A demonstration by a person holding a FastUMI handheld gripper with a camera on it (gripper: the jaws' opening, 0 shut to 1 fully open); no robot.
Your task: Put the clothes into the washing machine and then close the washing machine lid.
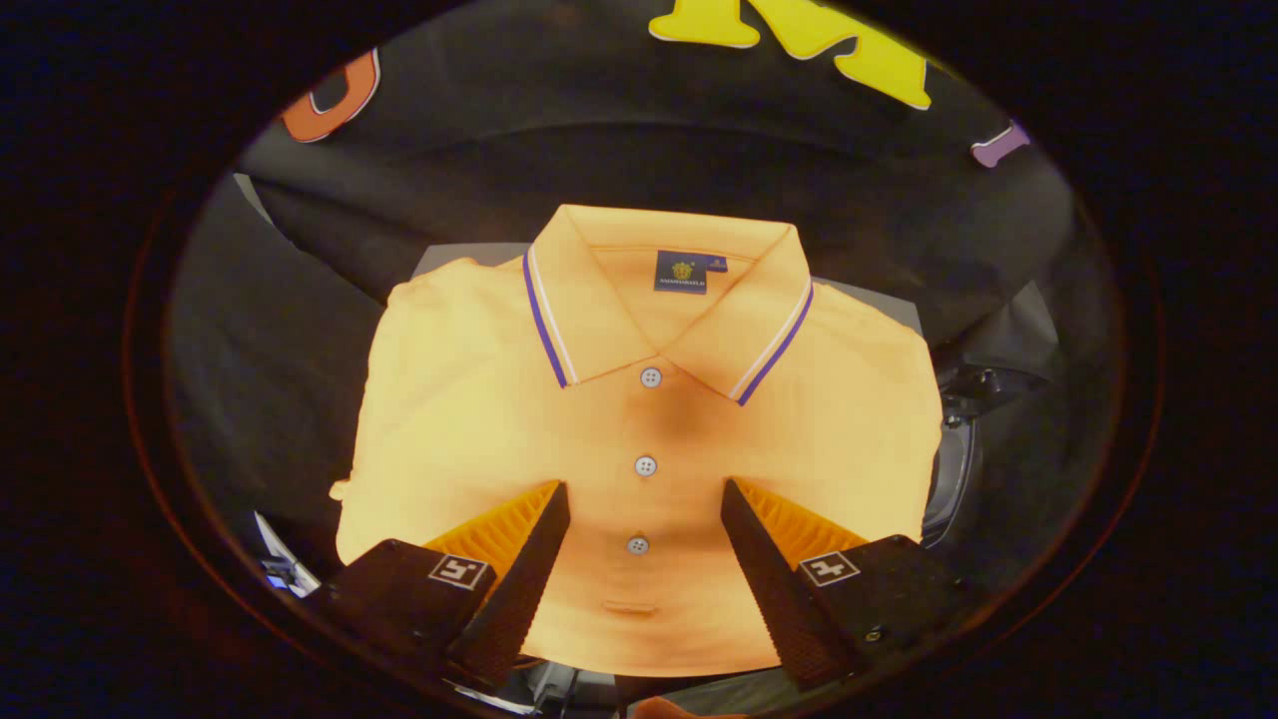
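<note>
**Folded polo shirt under spread fingers**

A folded orange polo shirt [639, 439] lies flat just ahead of and beneath the gripper [645, 494], collar away from the camera. The collar is edged with a blue and white stripe, a dark label [681, 271] sits inside the neck, and three pale buttons [645, 465] run down the placket between the fingers. The gripper's fingers stand wide apart, one on each side of the button line, over the lower chest of the shirt; whether their tips touch the cloth cannot be told, and nothing is pinched between them.

The shirt rests on a pale grey surface [449, 256] whose corners show beside the shoulders. Just beside the shirt's right edge a curved grey rim [954, 469] with dark fittings shows; what it belongs to is unclear. Black cloth [559, 160] hangs all round behind as the booth's wall, creased and dim, and the light falls warm on the shirt.
</note>
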